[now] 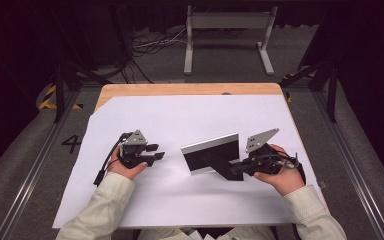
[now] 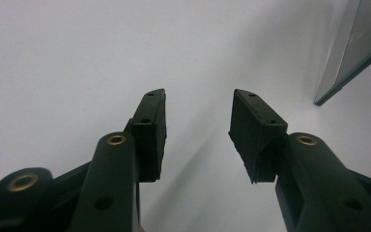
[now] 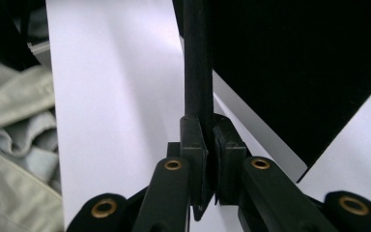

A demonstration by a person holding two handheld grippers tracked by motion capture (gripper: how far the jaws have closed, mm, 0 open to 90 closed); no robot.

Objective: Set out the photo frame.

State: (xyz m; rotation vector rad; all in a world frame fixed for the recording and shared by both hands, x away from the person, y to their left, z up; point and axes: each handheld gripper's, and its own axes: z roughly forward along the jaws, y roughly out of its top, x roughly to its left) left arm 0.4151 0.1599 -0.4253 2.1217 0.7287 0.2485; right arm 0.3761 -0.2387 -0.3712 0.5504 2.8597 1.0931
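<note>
Picture frame (image 1: 211,153) propped upright mid-counter (image 1: 180,110) on its black stand (image 3: 196,58), long edge running left to right, stand nipped thin between right tongs (image 1: 236,169); left tongs (image 1: 156,152) gaping empty, farther off to its left.

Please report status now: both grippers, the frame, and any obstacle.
Left hand-held gripper open, empty, resting on white sheet. Right hand-held gripper pinching the black stand leg of the picture frame. Frame propped upright. Nothing in the way.
</note>
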